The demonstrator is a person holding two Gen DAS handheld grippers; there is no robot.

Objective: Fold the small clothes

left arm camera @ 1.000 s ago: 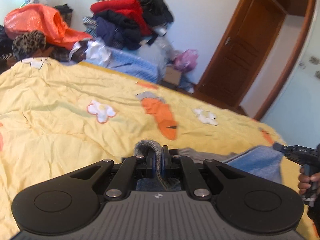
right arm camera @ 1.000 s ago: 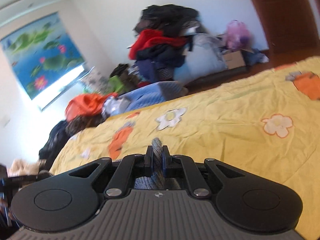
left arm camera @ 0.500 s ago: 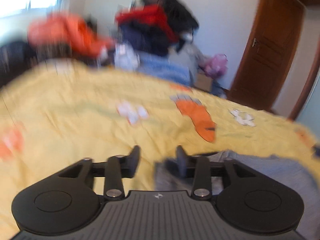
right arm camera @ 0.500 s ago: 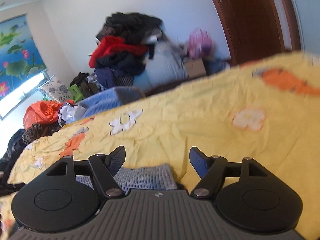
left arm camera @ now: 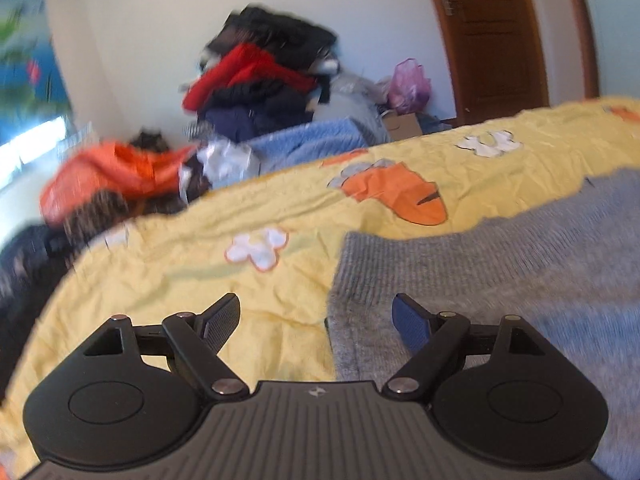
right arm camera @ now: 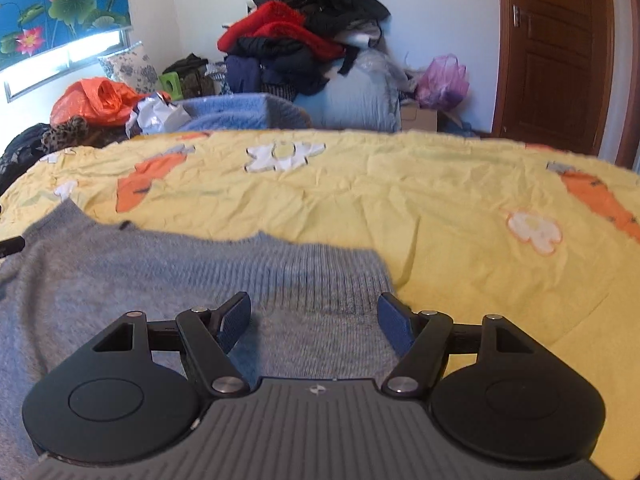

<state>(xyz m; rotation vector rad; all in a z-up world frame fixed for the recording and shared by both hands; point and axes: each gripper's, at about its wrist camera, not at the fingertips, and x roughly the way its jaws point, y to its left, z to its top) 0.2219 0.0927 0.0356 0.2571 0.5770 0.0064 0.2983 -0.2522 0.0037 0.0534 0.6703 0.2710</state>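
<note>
Sweater (right arm camera: 168, 276) flat on bedspread (right arm camera: 440, 200), beneath spread right tool (right arm camera: 314, 316); left tool (left arm camera: 316, 320) spread over its edge.

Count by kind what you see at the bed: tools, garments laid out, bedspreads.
Tools: 2, the left tool and the right tool
Garments laid out: 1, the grey sweater
Bedspreads: 1, the yellow bedspread
Total: 4
</note>
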